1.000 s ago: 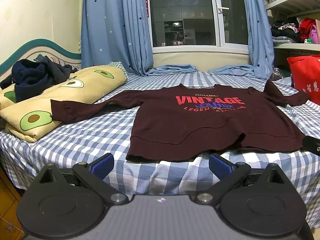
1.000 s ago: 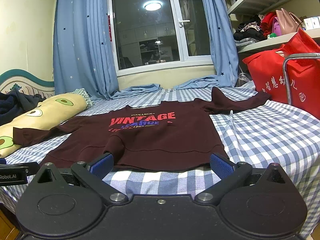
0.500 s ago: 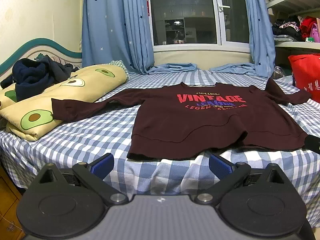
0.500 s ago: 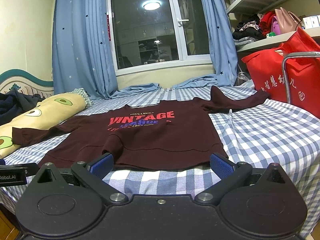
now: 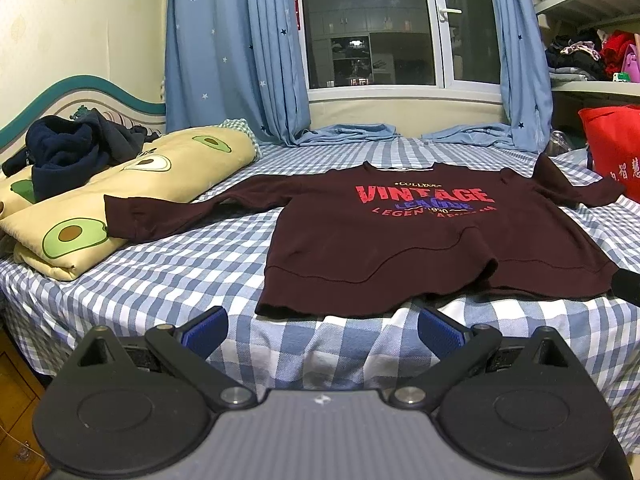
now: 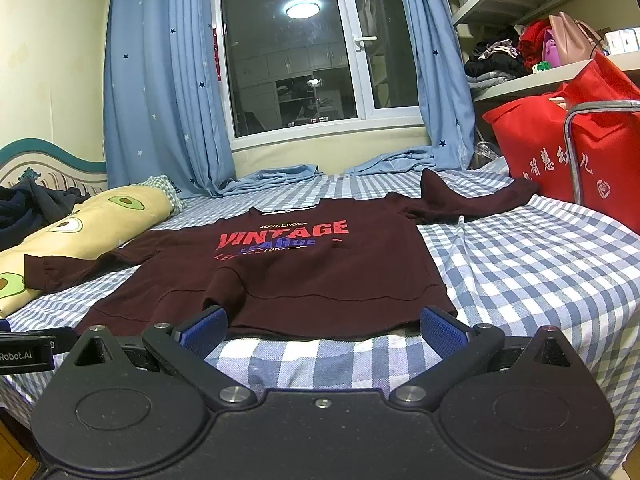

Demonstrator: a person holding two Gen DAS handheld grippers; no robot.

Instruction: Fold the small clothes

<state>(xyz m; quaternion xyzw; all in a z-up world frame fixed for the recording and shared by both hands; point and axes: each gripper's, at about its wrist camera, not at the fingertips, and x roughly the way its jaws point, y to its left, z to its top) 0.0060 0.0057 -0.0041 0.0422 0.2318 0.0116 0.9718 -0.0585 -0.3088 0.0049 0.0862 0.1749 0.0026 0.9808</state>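
Lying flat, the maroon sweatshirt (image 5: pixel 380 248) shows red "VINTAGE" lettering, sleeves outspread.

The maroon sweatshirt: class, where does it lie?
In both wrist views the maroon sweatshirt lies spread flat on the checked bed, between the avocado pillow and red bag.

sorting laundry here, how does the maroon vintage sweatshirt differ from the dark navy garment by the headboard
The maroon VINTAGE sweatshirt lies spread flat, sleeves out, on the checked bedsheet; the dark navy garment sits bunched in a heap on the avocado-print pillow. The sweatshirt shows red and blue lettering; the navy one shows no print. Neither is folded, and neither is gripped.
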